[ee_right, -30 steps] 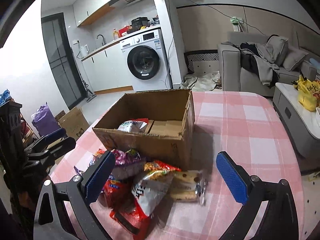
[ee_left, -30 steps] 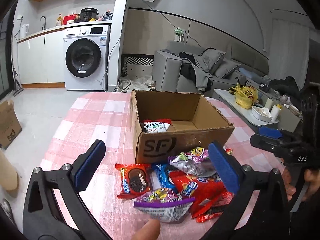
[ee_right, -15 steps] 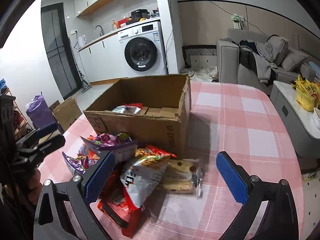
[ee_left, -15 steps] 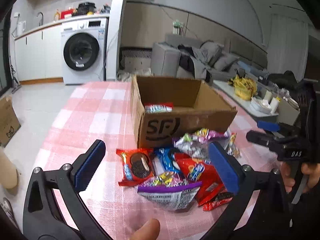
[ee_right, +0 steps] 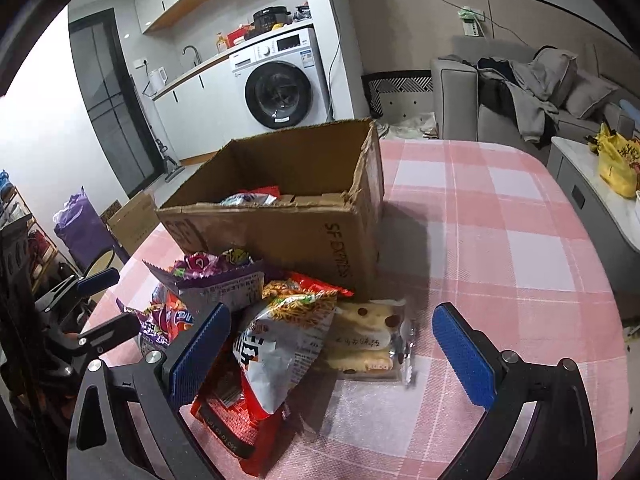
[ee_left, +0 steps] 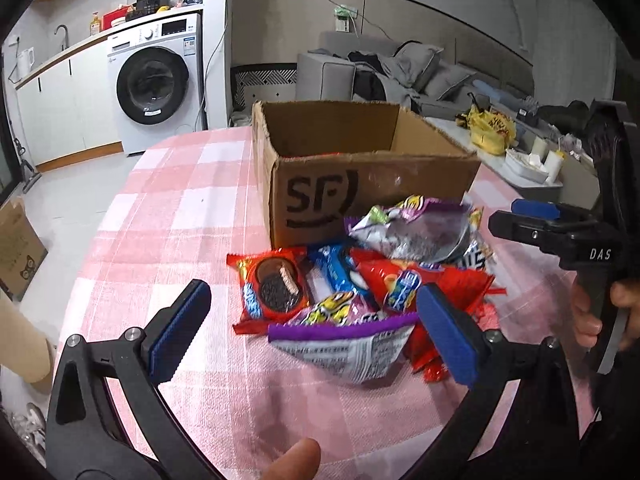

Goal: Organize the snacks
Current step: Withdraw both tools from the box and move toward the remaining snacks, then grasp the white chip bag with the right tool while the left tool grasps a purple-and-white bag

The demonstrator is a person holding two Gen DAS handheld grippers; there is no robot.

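An open cardboard box (ee_left: 372,188) marked SF stands on the pink checked tablecloth (ee_left: 172,216); it also shows in the right wrist view (ee_right: 280,224) with one snack packet (ee_right: 250,198) inside. A heap of snack packets lies in front of it: a red cookie pack (ee_left: 272,286), a purple-edged bag (ee_left: 344,340), a red bag (ee_left: 424,280), a silver bag (ee_left: 412,228). My left gripper (ee_left: 312,326) is open, low over the heap. My right gripper (ee_right: 330,350) is open over a noodle-snack bag (ee_right: 284,344) and a clear biscuit pack (ee_right: 368,340).
A washing machine (ee_left: 154,80) and counter stand behind on the left, a grey sofa (ee_left: 400,68) behind the box, a low table (ee_left: 520,160) with a yellow bag on the right. A cardboard box (ee_left: 16,248) sits on the floor at left.
Both grippers have moved down and closer to the snack heap. The box interior is now mostly hidden from the left wrist view. Both stay open.
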